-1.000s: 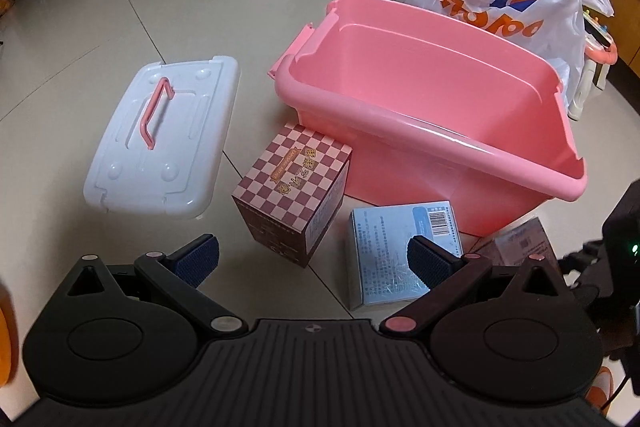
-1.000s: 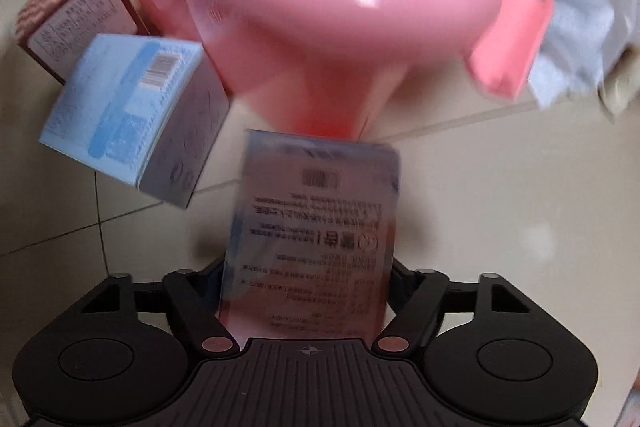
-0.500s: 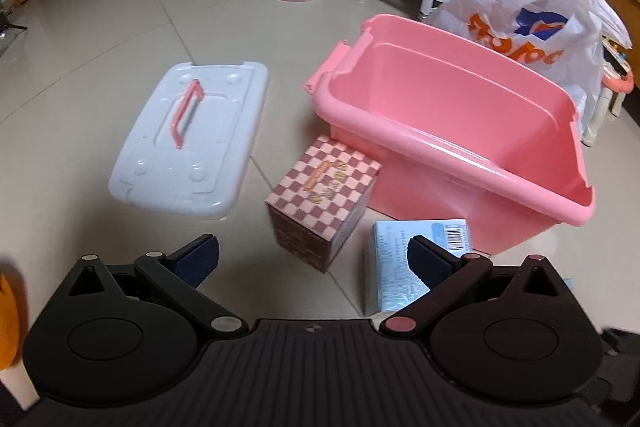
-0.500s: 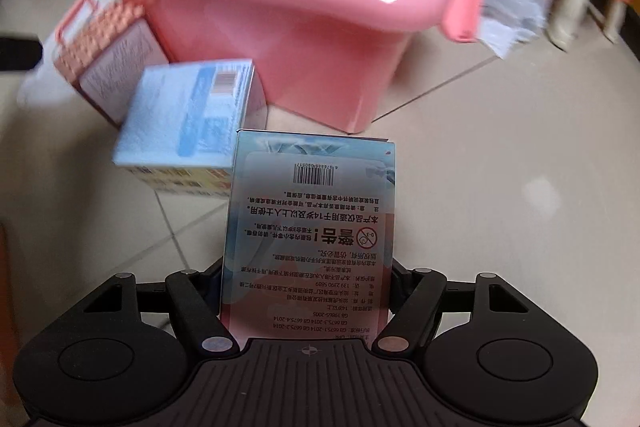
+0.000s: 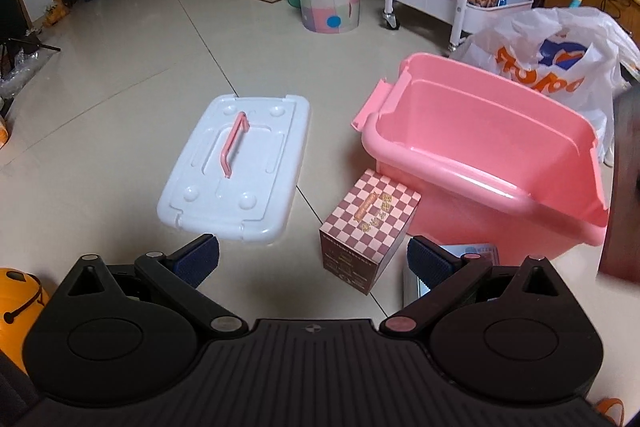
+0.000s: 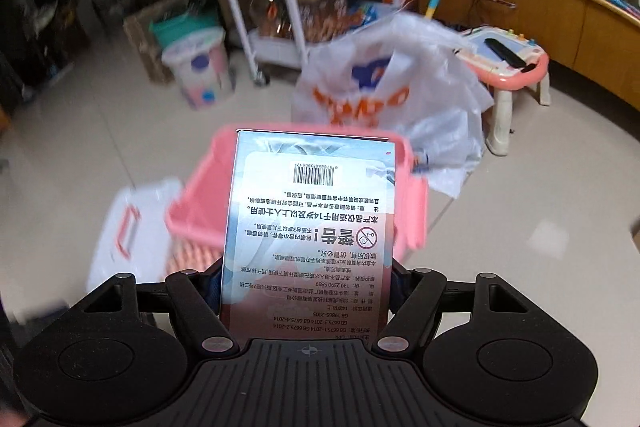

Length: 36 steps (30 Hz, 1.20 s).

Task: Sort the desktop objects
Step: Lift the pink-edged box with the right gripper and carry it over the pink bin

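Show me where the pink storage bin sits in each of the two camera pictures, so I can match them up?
Left wrist view: the pink bin stands open at right of centre, behind the checkered box.
Right wrist view: the pink bin is at centre, mostly hidden behind the box held in the right gripper.
Shared landmark: the white lid lies left of the bin.

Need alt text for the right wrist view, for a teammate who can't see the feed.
The right gripper grips a flat printed box, barcode side up, held above the floor with the pink bin behind it. The white lid lies left of the bin and a white shopping bag sits beyond; the background is motion-blurred.
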Each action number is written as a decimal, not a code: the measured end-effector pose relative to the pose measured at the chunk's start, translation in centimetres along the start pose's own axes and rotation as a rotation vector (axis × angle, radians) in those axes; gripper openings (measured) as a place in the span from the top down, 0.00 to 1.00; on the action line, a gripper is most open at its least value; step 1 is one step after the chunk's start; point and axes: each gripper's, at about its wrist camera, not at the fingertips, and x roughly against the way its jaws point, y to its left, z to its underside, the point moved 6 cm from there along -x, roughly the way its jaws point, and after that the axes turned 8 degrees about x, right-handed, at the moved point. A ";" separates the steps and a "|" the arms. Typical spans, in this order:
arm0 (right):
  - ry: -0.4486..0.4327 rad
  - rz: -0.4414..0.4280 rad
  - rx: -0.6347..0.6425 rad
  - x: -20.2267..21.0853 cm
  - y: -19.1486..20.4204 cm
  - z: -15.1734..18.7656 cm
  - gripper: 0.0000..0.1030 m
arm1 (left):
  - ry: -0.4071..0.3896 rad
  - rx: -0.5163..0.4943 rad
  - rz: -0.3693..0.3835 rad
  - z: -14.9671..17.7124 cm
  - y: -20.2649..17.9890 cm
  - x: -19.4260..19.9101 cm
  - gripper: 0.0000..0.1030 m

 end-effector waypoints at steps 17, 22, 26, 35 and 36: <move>0.137 0.005 -0.043 -13.4 1.4 -6.5 0.34 | 0.020 0.099 0.020 -0.7 -0.2 -2.5 0.00; 0.246 0.040 -0.044 -19.0 0.5 -5.6 0.34 | 0.056 0.086 0.017 0.1 -1.1 -4.0 0.00; 0.325 0.047 -0.037 -22.8 0.2 -4.4 0.34 | 0.074 0.056 0.013 0.6 -1.6 -5.2 0.00; 0.500 0.122 -0.015 -28.7 -1.0 -1.7 0.34 | 0.118 0.083 0.000 1.0 -1.6 -6.8 0.00; 0.517 0.127 -0.023 -29.1 -1.2 -1.4 0.34 | 0.119 0.084 0.001 1.0 -1.6 -7.0 0.00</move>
